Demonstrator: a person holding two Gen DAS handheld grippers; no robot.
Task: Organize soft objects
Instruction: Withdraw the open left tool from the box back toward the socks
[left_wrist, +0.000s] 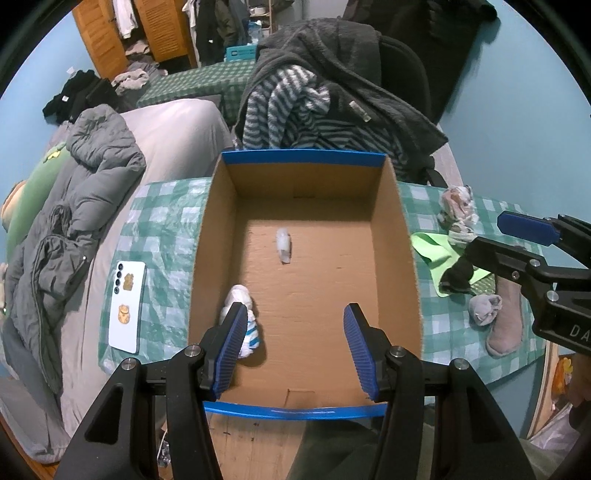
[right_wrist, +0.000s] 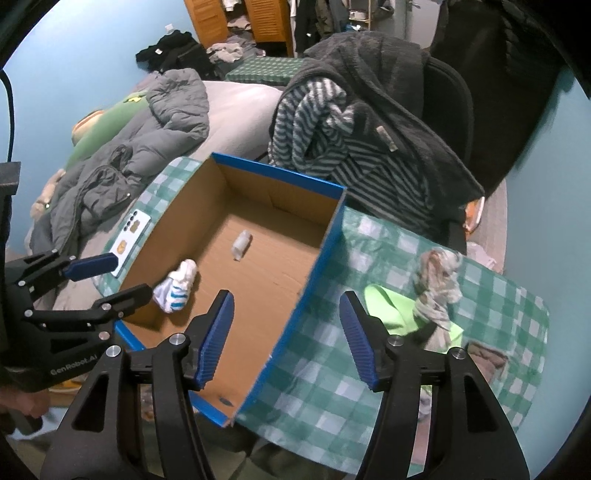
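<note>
An open cardboard box (left_wrist: 402, 236) with blue rims stands on the green checked table; it also shows in the right wrist view (right_wrist: 317, 273). Inside lie a white-and-blue rolled sock (left_wrist: 249, 332) (right_wrist: 177, 284) and a small pale sock roll (left_wrist: 284, 243) (right_wrist: 241, 244). My left gripper (left_wrist: 295, 350) is open and empty over the box's near edge. My right gripper (right_wrist: 286, 339) is open and empty above the box's right wall. Right of the box lie a patterned sock bundle (left_wrist: 458, 210) (right_wrist: 439, 284), a green cloth (left_wrist: 432, 247) (right_wrist: 391, 310), a black sock (left_wrist: 458, 275), a grey sock ball (left_wrist: 485, 308) and a pinkish sock (left_wrist: 508, 317).
A white phone (left_wrist: 127, 306) lies on the table left of the box. A chair piled with dark and striped clothes (left_wrist: 325, 96) stands behind the table. A bed with a grey jacket (left_wrist: 74, 206) is to the left.
</note>
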